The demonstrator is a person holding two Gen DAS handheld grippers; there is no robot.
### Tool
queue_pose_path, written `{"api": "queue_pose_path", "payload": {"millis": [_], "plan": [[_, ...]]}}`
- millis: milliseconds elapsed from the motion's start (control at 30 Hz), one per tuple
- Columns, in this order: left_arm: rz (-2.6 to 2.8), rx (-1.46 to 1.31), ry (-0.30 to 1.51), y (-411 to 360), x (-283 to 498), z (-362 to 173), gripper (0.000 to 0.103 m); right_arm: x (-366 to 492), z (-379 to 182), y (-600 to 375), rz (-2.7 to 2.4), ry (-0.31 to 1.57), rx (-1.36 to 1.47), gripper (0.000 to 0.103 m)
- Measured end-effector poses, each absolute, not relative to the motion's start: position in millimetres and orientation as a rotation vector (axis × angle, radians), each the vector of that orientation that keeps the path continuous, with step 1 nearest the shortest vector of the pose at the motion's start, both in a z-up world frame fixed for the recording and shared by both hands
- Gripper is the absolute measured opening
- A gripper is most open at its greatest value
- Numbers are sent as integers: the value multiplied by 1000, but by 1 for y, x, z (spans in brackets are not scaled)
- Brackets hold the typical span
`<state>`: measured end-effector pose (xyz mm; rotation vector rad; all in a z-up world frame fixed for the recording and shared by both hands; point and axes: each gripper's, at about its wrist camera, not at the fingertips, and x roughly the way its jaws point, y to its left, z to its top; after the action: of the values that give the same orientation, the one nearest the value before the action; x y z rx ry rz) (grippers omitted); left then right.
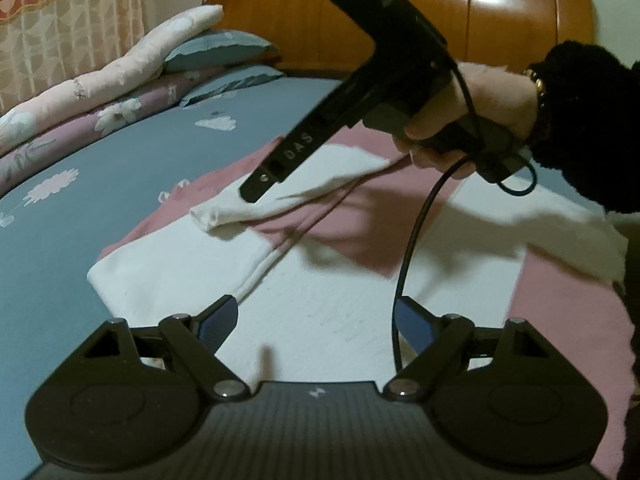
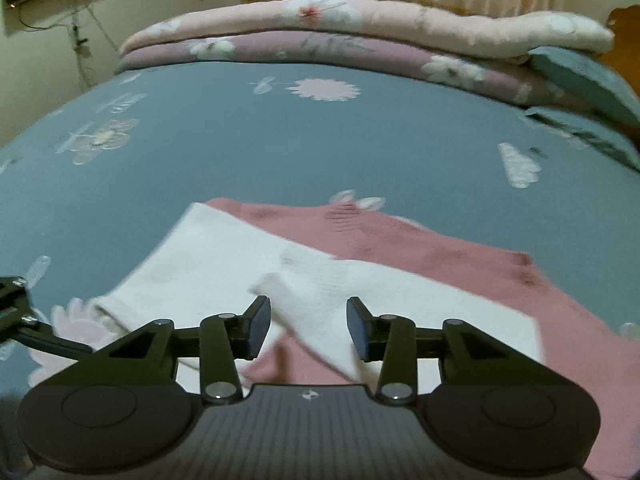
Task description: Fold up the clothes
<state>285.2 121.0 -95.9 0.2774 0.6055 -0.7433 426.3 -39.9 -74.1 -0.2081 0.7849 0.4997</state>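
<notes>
A pink and white sweater (image 1: 360,224) (image 2: 420,244) lies spread on the blue-grey floral bed sheet (image 1: 60,216) (image 2: 280,148). One white sleeve (image 1: 244,208) (image 2: 320,284) is folded across its pink body. My left gripper (image 1: 316,324) stands wide open just above the sweater's white lower part, holding nothing. A hand (image 1: 480,108) in a black fuzzy sleeve holds my right gripper (image 1: 256,188), which points down at the white sleeve. In the right wrist view this right gripper (image 2: 308,328) is open, and the sleeve passes under the gap between its fingers without being pinched.
Folded floral quilts (image 1: 100,92) (image 2: 360,40) and a blue pillow (image 1: 216,48) lie along the bed's far side. A wooden headboard (image 1: 500,12) stands behind, and a curtain (image 1: 60,20) hangs to the left. A black cable (image 1: 404,264) hangs from the right gripper.
</notes>
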Motion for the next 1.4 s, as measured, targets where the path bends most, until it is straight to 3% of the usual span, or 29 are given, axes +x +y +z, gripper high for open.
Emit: {"api": "queue_pose_path", "payload": {"millis": [400,667,833,967,1300,1400], "plan": [[-827,197,538,128,276,-83,89,444,-108,-46,439,841,-196,45],[-820,8,485,146,286,-70,93,398,-101,-129,260,799,-170,47],[-670,-58,543,150,305,-80,93,369,-97,-181,149,771,-153,52],[-572,-46,623,128,331,-91,93,347,-93,-223,61,747,-139,58],[-605,-29,720,29,426,-77,93,354,-107,-288,36,692,100,58],[-575,9,786,4,448,-96,93,357,-108,-298,31,674,130,49]]}}
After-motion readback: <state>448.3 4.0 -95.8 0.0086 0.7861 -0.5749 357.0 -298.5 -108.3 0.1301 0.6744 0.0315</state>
